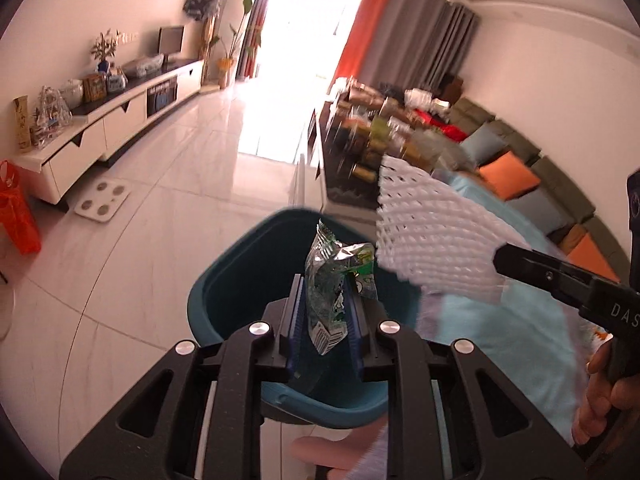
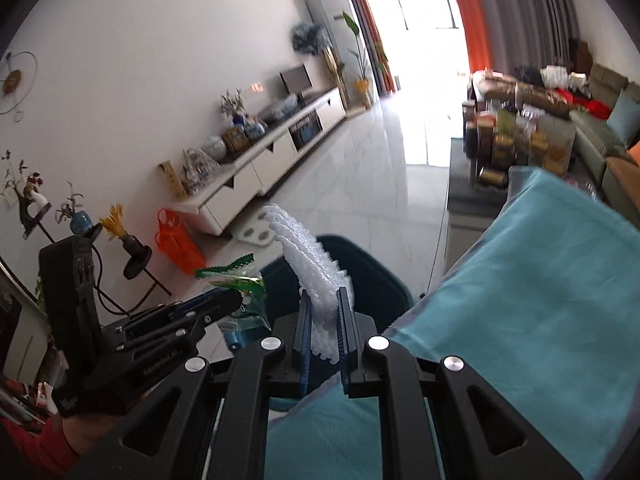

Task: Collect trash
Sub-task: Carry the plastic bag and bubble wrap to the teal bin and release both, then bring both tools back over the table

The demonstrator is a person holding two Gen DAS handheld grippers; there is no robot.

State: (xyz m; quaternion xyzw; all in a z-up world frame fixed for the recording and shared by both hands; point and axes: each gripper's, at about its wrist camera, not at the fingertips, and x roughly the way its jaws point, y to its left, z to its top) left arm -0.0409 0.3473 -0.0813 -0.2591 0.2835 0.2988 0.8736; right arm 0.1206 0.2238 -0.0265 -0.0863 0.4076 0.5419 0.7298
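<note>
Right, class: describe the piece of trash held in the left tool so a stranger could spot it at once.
Find the teal bin on the white tiled floor beside the blue-covered table. Directly above its opening, the left tool grips a crinkled snack wrapper. It is shiny silver with green print, unlike the white foam net beside it.

A green-and-silver wrapper [image 1: 340,280], white netted foam [image 1: 432,236], a teal bin [image 1: 240,280], an aqua cloth [image 2: 540,300].

Both views ride close behind their own fingers, tilted down and forward along the living room toward the bright window. The left wrist view sits directly over the teal bin [image 1: 240,280]; the right one looks from just beside it (each catching the other gripper), sharing bin [image 2: 372,276], floor and TV cabinet [image 1: 120,112].
</note>
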